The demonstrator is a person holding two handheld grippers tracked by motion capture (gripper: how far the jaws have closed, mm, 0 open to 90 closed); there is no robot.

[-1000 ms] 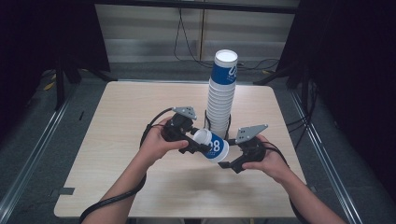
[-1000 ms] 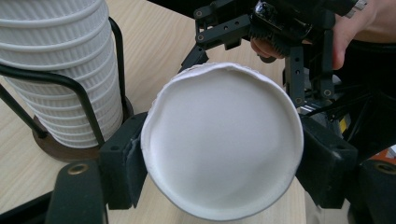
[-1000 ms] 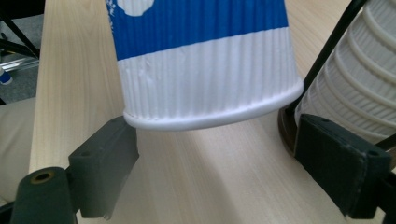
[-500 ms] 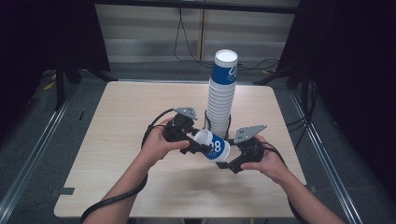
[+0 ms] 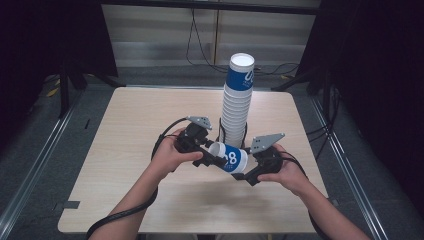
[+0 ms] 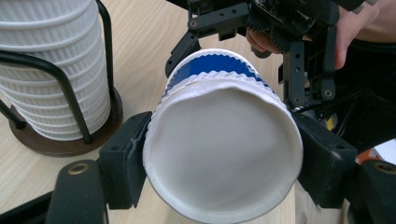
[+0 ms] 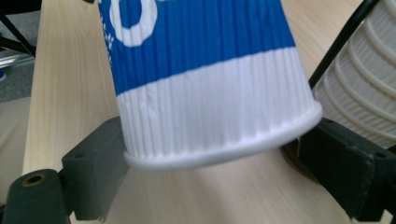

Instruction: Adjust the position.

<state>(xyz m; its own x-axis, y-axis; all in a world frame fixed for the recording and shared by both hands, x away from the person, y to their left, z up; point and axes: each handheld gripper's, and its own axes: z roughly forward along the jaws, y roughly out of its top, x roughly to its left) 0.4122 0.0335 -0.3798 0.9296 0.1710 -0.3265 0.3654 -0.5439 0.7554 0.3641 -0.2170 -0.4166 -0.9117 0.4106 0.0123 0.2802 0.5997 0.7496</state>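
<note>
Lying sideways above the table (image 5: 125, 200), a paper cup (image 5: 231, 157) spans both grippers. Left gripper (image 5: 212, 156) clamps its base; right gripper (image 5: 250, 172) clamps its rim end.

1. Blue-and-white cup (image 5: 233, 159) lies sideways above the bench (image 5: 125, 130), between both grippers.
2. Left gripper (image 5: 212, 159) holds its nine o'clock end, right gripper (image 5: 250, 175) its three o'clock end.
3. Tall cup stack (image 5: 237, 102) stands at twelve o'clock.

cup (image 5: 231, 158) before cup stack (image 5: 237, 102), on table (image 5: 135, 120)
</note>
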